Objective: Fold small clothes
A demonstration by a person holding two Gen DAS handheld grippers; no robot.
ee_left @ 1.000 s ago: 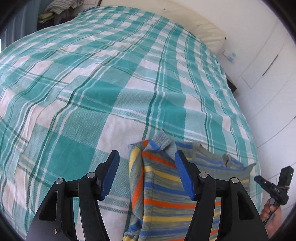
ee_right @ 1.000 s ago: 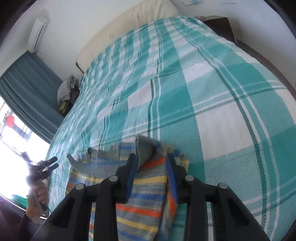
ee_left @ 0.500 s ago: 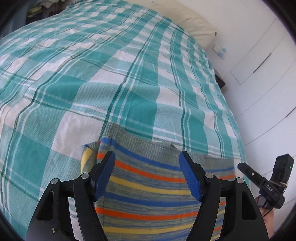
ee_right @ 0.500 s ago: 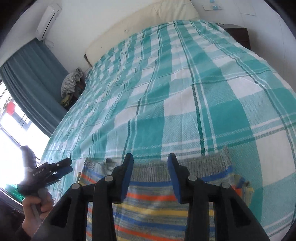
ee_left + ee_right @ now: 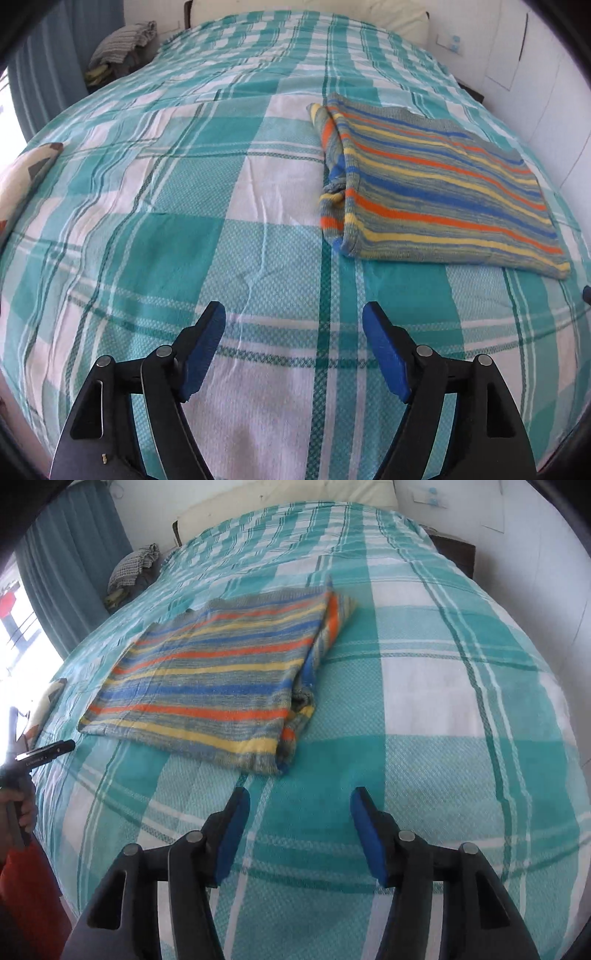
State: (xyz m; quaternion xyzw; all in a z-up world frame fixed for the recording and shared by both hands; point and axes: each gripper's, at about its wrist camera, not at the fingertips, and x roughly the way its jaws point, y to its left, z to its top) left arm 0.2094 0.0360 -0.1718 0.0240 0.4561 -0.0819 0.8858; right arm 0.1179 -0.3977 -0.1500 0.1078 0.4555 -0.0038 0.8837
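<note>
A: Where are your tools?
B: Your left gripper (image 5: 293, 325) gapes, holding nothing, over the checked bedspread (image 5: 166, 192). The striped garment (image 5: 436, 192) lies folded, apart. Your right gripper (image 5: 299, 812) gapes too; smooth the bunched sleeve edge.

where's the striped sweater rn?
The striped sweater lies folded flat on the plaid bedspread, upper right in the left wrist view and upper left in the right wrist view, ahead of both open tools and touching neither.
</note>
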